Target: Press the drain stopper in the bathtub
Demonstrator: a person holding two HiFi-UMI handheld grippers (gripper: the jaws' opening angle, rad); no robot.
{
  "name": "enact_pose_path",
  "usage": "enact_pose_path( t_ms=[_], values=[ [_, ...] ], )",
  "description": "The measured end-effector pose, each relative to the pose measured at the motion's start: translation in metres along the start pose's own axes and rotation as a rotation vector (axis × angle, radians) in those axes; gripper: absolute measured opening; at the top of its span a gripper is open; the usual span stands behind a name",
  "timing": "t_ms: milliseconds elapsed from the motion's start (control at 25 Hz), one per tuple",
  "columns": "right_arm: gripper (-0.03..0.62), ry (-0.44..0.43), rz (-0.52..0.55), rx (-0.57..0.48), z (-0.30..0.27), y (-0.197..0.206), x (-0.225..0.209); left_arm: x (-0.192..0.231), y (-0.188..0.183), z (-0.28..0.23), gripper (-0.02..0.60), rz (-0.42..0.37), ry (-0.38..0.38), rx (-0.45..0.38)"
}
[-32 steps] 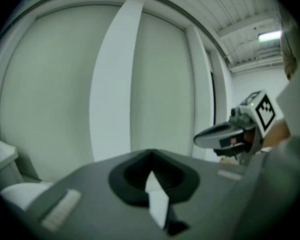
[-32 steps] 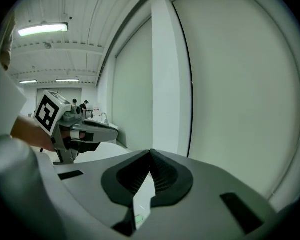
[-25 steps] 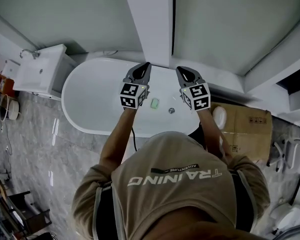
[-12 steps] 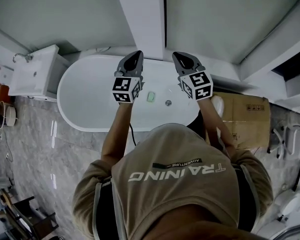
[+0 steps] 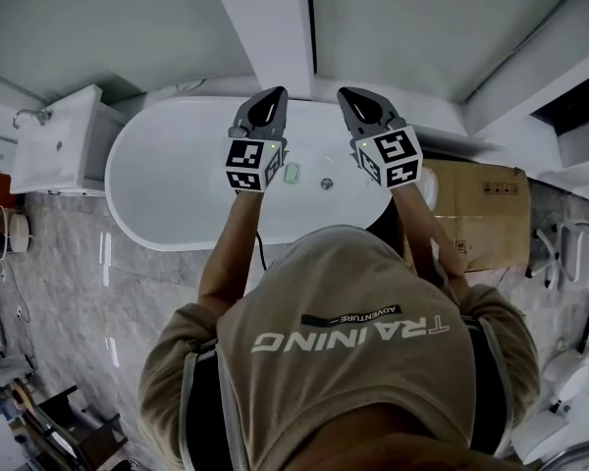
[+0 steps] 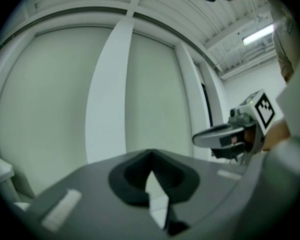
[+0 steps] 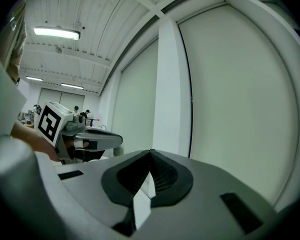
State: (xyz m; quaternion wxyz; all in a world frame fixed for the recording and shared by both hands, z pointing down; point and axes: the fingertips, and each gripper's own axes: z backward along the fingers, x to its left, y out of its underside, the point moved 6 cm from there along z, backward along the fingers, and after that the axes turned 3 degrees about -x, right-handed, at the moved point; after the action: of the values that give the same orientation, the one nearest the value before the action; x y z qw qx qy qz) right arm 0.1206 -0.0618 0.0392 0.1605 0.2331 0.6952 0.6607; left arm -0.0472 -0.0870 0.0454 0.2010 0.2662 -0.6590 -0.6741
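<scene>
A white oval bathtub [image 5: 167,189] stands against the wall below me. Its round metal drain stopper [image 5: 326,183] lies on the tub floor, with a small green object [image 5: 292,173] just to its left. Both grippers are held side by side high above the tub, pointing at the wall. My left gripper [image 5: 267,103] hovers left of the stopper, jaws shut on nothing [image 6: 151,156]. My right gripper [image 5: 351,101] hovers right of it, also shut and empty [image 7: 150,156]. Each gripper view shows only the wall and the other gripper; the tub is out of their sight.
A white washbasin cabinet [image 5: 54,140] stands at the tub's left end. At its right end sits a cardboard box [image 5: 476,214]. A white pillar [image 5: 265,27] runs up the wall behind the tub. Grey marble floor [image 5: 88,292] lies in front, with clutter at the far left.
Both grippers have shifted a little forward toward the wall and stay shut. The head view has drifted, so the tub sits slightly higher and further left.
</scene>
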Motion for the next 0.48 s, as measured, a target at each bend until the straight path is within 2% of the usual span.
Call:
enact_pose_path(
  t_ms=[480],
  values=[
    [0.008,-0.024,-0.017,-0.003,-0.0073,0.0067,0.0005,0.0034,0.0064,0.0011,0.002,-0.01,-0.01,0.02]
  ],
)
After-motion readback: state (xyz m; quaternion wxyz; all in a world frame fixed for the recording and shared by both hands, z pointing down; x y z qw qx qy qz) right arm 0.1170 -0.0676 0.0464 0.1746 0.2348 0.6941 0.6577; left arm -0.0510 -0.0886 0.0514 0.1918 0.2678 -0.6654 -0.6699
